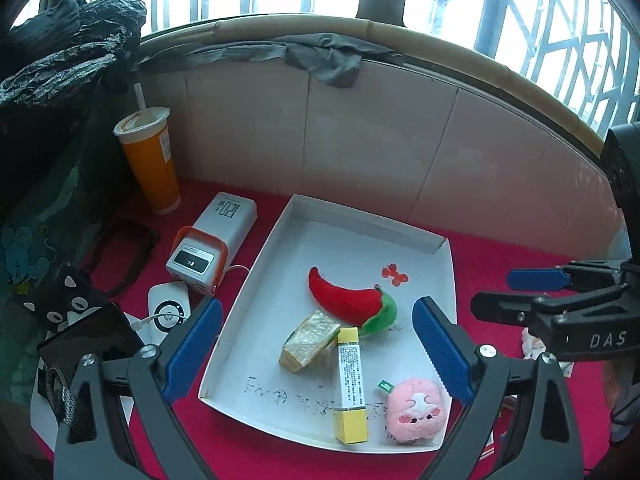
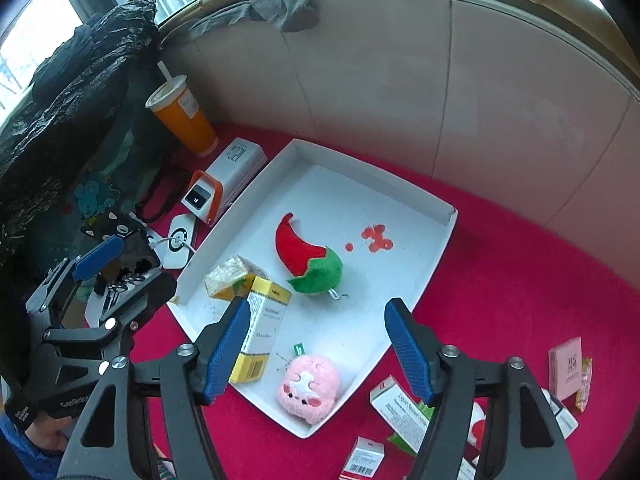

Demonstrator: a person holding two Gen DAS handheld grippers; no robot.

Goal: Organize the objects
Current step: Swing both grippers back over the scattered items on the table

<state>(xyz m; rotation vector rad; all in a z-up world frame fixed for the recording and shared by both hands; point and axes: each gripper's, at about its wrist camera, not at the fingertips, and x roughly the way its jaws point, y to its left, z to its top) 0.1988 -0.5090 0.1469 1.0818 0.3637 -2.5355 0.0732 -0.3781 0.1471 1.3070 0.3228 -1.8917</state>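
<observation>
1. Red cloth [image 2: 500,264] covers the table beneath both grippers.
2. Left gripper [image 1: 318,354] and right gripper [image 2: 318,350] are held wide and empty above the white cardboard tray [image 2: 436,240].
3. Four items are already placed in it: pink plush toy [image 2: 308,390], yellow-ended carton [image 2: 262,330], foil-wrapped block [image 2: 228,278] and red plush chilli [image 2: 304,258].
4. Loose small boxes [image 2: 400,408] beside the tray are judged next for collection.

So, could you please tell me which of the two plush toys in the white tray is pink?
The round pink plush at the tray's near corner; the other, a chilli-shaped plush, is red and green.

Both wrist views down onto tray [image 1: 256,264]
</observation>
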